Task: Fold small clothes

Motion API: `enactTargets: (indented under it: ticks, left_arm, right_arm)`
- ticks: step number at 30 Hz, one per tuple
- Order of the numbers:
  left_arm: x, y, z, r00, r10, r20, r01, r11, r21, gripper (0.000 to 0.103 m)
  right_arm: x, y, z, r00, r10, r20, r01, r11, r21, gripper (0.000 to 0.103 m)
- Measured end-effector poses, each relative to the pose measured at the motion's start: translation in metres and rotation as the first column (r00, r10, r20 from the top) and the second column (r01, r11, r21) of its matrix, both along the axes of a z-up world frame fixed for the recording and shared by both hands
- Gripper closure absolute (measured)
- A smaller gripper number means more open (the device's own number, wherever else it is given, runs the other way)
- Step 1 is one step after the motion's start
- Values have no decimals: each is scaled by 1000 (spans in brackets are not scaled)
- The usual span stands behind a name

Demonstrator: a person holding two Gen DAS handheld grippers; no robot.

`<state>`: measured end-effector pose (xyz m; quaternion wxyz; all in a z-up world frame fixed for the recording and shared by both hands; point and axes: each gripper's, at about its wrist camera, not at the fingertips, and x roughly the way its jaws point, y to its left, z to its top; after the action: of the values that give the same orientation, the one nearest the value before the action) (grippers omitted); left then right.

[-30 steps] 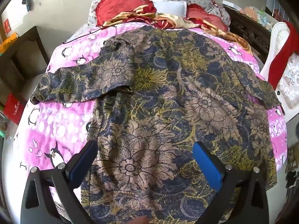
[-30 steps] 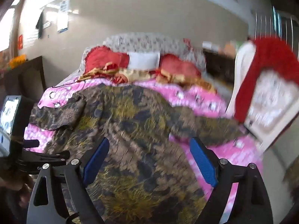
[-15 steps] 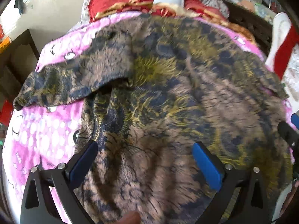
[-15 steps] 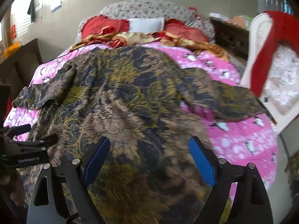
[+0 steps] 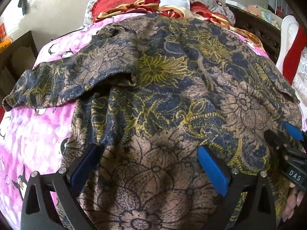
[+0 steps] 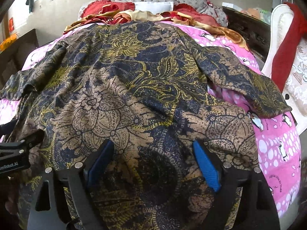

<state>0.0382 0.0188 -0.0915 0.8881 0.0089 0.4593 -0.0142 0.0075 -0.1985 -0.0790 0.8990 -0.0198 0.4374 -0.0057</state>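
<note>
Both our left gripper (image 5: 147,164) and right gripper (image 6: 153,161) hang spread apart over the batik shirt's (image 5: 172,95) hem, its length running away toward the pillows (image 6: 153,5).

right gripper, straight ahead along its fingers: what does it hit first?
Most likely the shirt spread on the bed; the open right gripper points down at its lower part, nothing between. Depth is unclear.

We see a shirt (image 5: 163,99) in navy, tan and yellow floral batik on a pink blanket (image 5: 28,138) printed with penguins and white dots. At twelve o'clock lie red pillows (image 6: 107,7). The fingers (image 6: 206,164) wear blue pads.
</note>
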Motion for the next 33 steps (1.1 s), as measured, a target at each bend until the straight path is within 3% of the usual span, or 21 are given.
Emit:
enactTargets:
  ticks: [11, 33]
  left_arm:
    - [-5, 0, 3, 1000, -1, 9, 1, 1000, 1, 0]
    - [-4, 0, 3, 1000, 11, 8, -11, 1000, -2, 0]
  right_arm:
    - [8, -4, -4, 1000, -5, -4, 5, 999, 40, 17]
    - [8, -4, -3, 1000, -3, 4, 3, 999, 49, 17]
